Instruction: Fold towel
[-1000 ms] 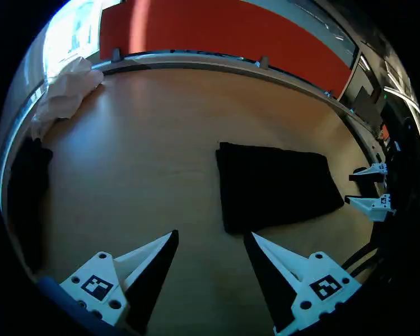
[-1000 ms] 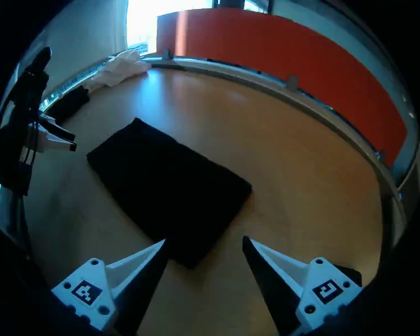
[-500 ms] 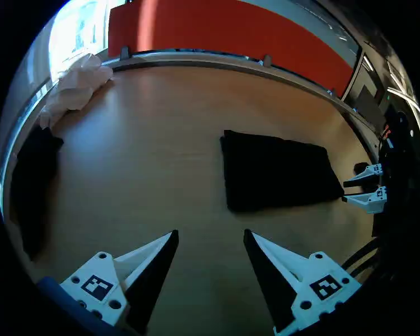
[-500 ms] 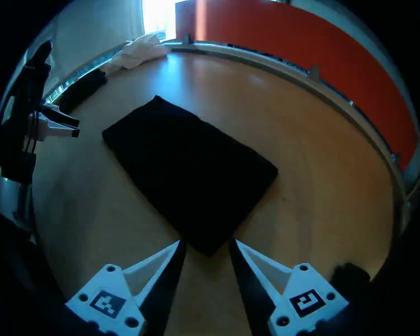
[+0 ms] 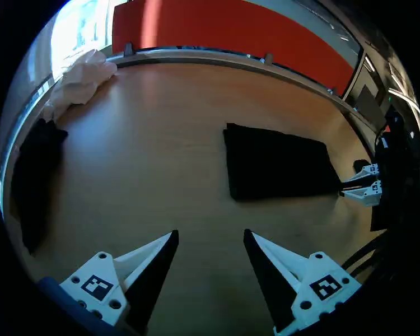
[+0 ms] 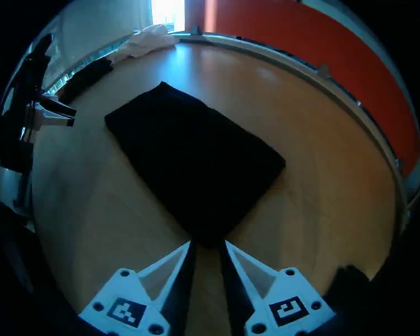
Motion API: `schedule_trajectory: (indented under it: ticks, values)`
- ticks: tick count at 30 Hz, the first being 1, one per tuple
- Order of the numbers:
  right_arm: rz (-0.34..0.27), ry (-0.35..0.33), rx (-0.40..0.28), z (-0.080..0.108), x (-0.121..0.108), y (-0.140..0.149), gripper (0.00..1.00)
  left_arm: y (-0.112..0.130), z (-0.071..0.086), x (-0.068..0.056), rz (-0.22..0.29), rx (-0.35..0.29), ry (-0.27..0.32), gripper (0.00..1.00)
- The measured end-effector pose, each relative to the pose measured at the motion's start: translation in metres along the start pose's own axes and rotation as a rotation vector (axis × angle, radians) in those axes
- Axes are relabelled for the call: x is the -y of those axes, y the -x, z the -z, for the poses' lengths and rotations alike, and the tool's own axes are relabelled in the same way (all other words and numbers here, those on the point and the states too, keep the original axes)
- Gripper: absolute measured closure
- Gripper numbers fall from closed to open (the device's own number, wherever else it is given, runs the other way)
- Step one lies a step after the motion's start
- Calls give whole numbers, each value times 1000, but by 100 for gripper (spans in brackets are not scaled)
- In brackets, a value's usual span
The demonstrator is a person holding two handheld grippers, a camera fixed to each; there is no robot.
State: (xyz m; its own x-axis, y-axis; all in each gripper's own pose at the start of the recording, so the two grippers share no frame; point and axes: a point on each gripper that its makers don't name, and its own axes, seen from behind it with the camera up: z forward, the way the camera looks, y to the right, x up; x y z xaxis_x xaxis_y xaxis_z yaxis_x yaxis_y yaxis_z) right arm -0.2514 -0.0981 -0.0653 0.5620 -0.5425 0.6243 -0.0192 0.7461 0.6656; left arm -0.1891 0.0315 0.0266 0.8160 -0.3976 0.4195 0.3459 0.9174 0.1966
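A black towel lies folded flat as a rectangle on the wooden table. In the right gripper view its near corner reaches in between the fingertips of my right gripper, whose jaws stand close together with a narrow gap left. The left gripper view shows that same right gripper at the towel's far right corner. My left gripper hovers wide open over bare wood, well short of the towel's left edge, with nothing between its fingers. It also appears at the left of the right gripper view as the left gripper.
A crumpled white cloth sits at the table's far corner, with a dark cloth beside it along the edge. A metal rail and an orange panel border the far side.
My right gripper has moved up to the towel's near corner and its jaws have narrowed from wide open to a slim gap. My left gripper has drawn slightly back from the towel, still open.
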Motion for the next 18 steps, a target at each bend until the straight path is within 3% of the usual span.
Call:
schedule_trajectory:
  ticks: [3,6,18]
  values:
    - [1,3,-2,-1,-2,-1,89,1,1,0,2,1,0,15]
    - [6,11,-7,-2,-4,-2,95,2,1,0,0,1,0,14]
    - [23,53,-60,8,-14,-28,96,2,5,0,5,-1,0,14]
